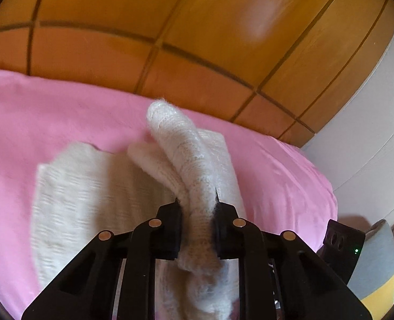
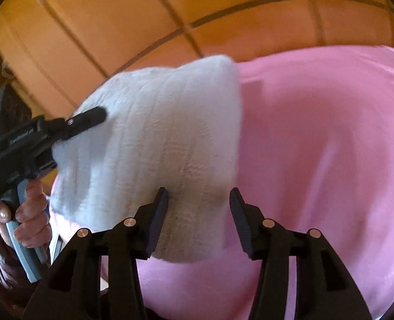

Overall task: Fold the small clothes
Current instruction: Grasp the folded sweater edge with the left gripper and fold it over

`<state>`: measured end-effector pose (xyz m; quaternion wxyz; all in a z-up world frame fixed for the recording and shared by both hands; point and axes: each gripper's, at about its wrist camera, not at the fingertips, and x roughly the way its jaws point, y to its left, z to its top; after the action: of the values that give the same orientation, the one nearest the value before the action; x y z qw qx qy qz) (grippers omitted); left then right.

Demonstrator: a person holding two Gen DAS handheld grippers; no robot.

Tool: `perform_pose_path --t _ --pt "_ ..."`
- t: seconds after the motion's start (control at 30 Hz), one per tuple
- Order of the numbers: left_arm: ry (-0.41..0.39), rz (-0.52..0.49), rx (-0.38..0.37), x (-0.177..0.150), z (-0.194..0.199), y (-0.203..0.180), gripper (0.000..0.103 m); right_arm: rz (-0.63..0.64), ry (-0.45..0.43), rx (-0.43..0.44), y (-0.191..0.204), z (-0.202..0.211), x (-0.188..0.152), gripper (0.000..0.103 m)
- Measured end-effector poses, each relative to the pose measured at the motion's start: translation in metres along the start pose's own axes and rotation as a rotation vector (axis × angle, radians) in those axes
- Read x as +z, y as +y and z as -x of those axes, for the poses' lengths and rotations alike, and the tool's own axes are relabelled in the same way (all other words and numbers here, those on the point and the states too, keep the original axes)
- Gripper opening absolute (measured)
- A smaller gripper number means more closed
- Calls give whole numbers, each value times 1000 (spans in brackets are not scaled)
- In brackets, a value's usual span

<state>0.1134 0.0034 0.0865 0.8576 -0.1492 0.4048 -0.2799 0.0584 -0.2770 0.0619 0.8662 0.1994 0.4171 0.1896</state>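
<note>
- The left gripper (image 1: 197,205) is clamped tight on a bunched fold of the white knitted garment (image 1: 191,165), the wool squeezed between its two black pads and rising as a soft ridge ahead of the tips.
- The rest of that garment spreads flat to the left on the pink sheet (image 1: 37,112).
- From the right wrist view, the same white knit (image 2: 157,122) lies across the pink sheet (image 2: 317,133), one edge lifted at the left where the left gripper (image 2: 90,118) bites into it.
- A hand (image 2: 29,208) wraps the grey handle of that left tool.
- The right gripper (image 2: 198,196) stands with its jaws apart, straddling the near edge of the knit; the pads are not pressing on it.
- An orange tiled floor (image 1: 197,26) fills the background beyond the sheet.
</note>
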Motion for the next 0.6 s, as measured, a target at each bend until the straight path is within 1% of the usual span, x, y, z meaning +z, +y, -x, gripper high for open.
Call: perform_pose_path --t 0.1,0.2,0.3,0.37,0.43,0.5,0.53,0.6 --pt "-41 7 37 -1 25 23 17 65 3 29 29 -8 6 49" --pt "-69 33 110 -2 45 54 17 113 26 53 55 -24 8 49" --pt "-54 73 175 -10 42 83 17 153 72 52 78 -49 4 49" --pt "-36 75 259 -18 33 101 17 178 100 47 88 -67 3 49" --pt "-16 87 315 -28 21 117 18 214 114 23 90 -80 -5 49" --pt "6 94 349 -36 14 126 21 250 115 -8 96 -84 -7 49" --pt "9 105 345 -38 14 127 21 262 116 -18 100 -78 -14 49" --pt "1 106 323 -39 17 126 21 263 123 -31 96 -73 -18 49"
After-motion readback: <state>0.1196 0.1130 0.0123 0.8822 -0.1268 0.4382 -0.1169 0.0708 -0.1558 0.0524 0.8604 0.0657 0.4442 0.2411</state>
